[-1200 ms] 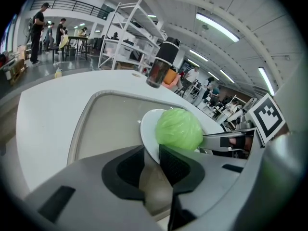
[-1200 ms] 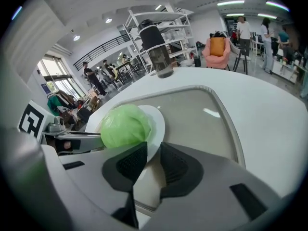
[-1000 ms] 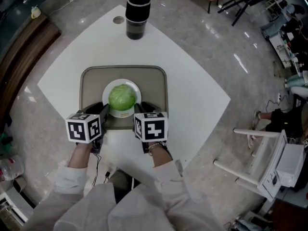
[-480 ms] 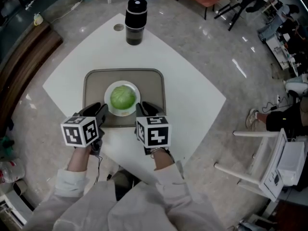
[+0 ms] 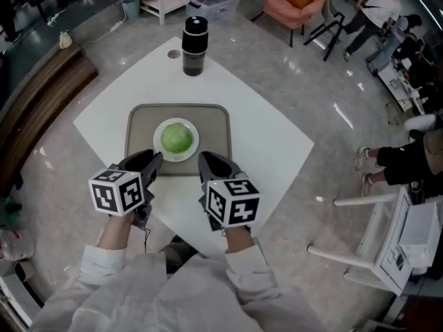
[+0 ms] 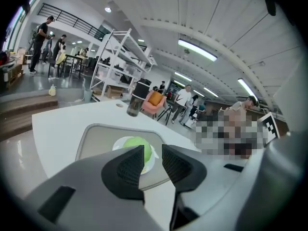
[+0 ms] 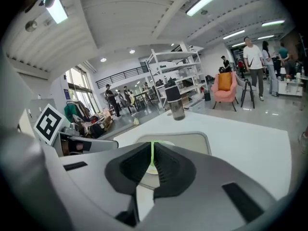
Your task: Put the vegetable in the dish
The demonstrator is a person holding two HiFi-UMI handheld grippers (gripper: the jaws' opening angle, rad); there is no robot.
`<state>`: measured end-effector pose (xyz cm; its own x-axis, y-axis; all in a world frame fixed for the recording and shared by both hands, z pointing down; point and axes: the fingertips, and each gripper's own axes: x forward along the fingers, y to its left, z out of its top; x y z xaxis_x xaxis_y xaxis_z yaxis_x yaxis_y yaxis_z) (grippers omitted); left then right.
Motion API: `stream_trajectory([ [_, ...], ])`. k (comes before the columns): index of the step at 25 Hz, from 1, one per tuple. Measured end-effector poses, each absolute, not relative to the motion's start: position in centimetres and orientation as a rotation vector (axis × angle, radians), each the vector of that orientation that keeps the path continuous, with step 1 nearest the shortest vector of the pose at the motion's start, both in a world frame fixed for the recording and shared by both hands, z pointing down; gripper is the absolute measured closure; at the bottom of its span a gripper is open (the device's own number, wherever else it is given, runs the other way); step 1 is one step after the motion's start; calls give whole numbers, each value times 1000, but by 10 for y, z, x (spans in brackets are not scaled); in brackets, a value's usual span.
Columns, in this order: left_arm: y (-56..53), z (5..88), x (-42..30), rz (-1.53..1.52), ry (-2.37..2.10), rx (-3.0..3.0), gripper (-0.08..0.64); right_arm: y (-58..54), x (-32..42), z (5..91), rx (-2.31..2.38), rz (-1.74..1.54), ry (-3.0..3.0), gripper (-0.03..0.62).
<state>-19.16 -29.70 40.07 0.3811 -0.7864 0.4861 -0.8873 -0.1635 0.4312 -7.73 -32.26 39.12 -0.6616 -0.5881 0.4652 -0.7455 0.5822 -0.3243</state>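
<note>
The green cabbage sits in the white dish at the middle of the grey tray on the white table. The 2 grippers hang on the dish's near side, clear of it. The left gripper has just been opening; its jaws stand apart, empty. The right gripper has its jaws almost together, only a slit between, gripping nothing.

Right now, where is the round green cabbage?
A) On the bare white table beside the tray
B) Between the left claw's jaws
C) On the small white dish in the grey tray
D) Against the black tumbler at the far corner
C: the round green cabbage rests on the small white dish, which sits inside the grey tray.
</note>
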Motion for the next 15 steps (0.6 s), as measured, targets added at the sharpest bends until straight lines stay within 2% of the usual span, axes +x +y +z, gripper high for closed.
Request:
stream_trajectory([
  [8, -258, 353, -150, 72, -1384, 2125, 447, -283, -59, 344, 1099, 660, -2666, 577],
  [15, -227, 326, -124, 34, -1357, 2213, 510, -248, -52, 309, 1077, 637, -2782, 578],
])
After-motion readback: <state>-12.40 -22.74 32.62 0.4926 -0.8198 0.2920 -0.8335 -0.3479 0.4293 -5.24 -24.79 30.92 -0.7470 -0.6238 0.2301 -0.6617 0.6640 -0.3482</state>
